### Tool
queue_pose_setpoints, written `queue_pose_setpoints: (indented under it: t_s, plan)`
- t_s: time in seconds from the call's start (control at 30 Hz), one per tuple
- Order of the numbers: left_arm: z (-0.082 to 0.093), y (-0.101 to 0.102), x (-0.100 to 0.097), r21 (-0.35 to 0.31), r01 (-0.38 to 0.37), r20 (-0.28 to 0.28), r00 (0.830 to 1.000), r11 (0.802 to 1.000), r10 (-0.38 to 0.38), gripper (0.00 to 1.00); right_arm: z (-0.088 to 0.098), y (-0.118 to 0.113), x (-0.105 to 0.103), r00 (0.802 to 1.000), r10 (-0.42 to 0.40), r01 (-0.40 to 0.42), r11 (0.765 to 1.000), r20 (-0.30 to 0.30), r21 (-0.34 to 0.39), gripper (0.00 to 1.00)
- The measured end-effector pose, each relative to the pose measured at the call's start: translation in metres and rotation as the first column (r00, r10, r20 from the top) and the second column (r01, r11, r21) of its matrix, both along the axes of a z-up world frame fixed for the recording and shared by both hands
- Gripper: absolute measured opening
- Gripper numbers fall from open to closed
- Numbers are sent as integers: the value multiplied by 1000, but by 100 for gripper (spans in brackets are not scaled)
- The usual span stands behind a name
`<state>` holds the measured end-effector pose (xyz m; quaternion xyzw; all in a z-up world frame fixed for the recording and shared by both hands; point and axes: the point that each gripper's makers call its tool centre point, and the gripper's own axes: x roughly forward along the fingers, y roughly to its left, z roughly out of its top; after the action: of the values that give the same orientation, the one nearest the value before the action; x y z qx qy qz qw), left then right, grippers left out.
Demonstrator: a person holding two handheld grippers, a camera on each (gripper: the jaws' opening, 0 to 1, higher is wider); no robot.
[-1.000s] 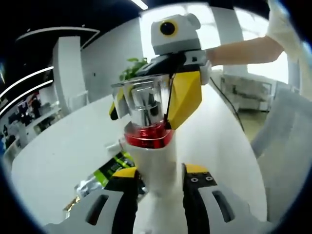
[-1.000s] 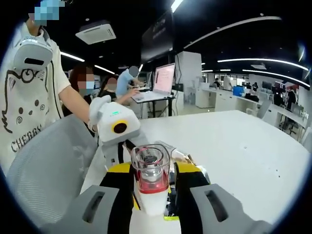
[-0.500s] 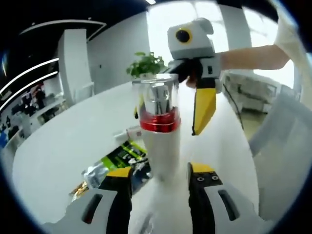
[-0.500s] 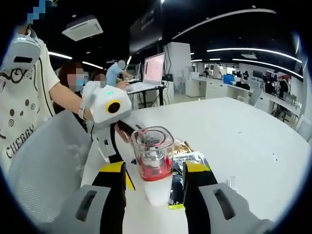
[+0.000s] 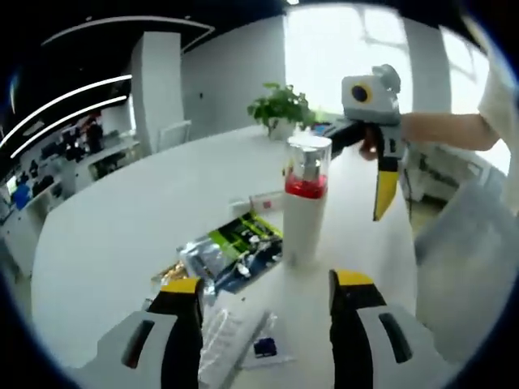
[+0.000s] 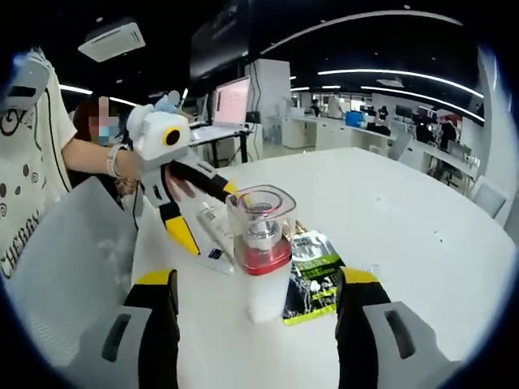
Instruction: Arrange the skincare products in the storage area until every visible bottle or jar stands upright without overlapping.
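A white bottle (image 5: 304, 212) with a red band and a clear cap stands upright on the white table (image 5: 122, 243), free of both grippers. My left gripper (image 5: 268, 284) is open, and the bottle stands a little beyond its yellow tips. The right gripper view has the same bottle (image 6: 263, 284) straight ahead of my open right gripper (image 6: 258, 279), whose jaws stand wide on either side. The left gripper's fingers (image 6: 182, 235) hang behind the bottle on the left. The right gripper's yellow finger (image 5: 385, 185) hangs to the bottle's right.
Green and black sachets (image 5: 235, 247) lie beside the bottle, and a small white tube (image 5: 263, 201) lies behind them. A clear packet (image 5: 235, 340) lies near my left jaws. A potted plant (image 5: 280, 105) stands far back. A grey chair (image 6: 65, 259) and a person stand at the table's edge.
Both grippers have let go of the bottle and drawn back with their jaws spread. The bottle now stands alone on the table.
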<state>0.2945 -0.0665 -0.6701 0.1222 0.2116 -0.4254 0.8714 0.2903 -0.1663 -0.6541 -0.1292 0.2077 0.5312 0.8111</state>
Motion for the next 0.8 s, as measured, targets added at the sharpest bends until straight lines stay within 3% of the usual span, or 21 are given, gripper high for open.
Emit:
queue_pose_setpoints:
  t_s: [0.17, 0.33, 0.4, 0.63, 0.8]
  plan:
    - [6, 14, -9, -16, -27, -40, 999, 999, 27, 70, -10, -5, -10, 1000, -15, 15, 996, -2, -84, 89]
    - [6, 34, -16, 23, -65, -20, 998, 998, 66, 76, -11, -10, -11, 998, -70, 70, 994, 5, -84, 98]
    - [10, 41, -18, 31, -88, 6, 996, 996, 87, 74, -9, -14, -10, 996, -93, 94, 991, 16, -93, 99]
    - [20, 58, -27, 23, -125, 15, 992, 992, 124, 82, 0, -23, -8, 983, -179, 183, 979, 47, -92, 100]
    - [27, 73, -30, 18, -155, 11, 988, 988, 155, 88, 6, -23, -19, 981, -193, 194, 977, 24, -93, 100]
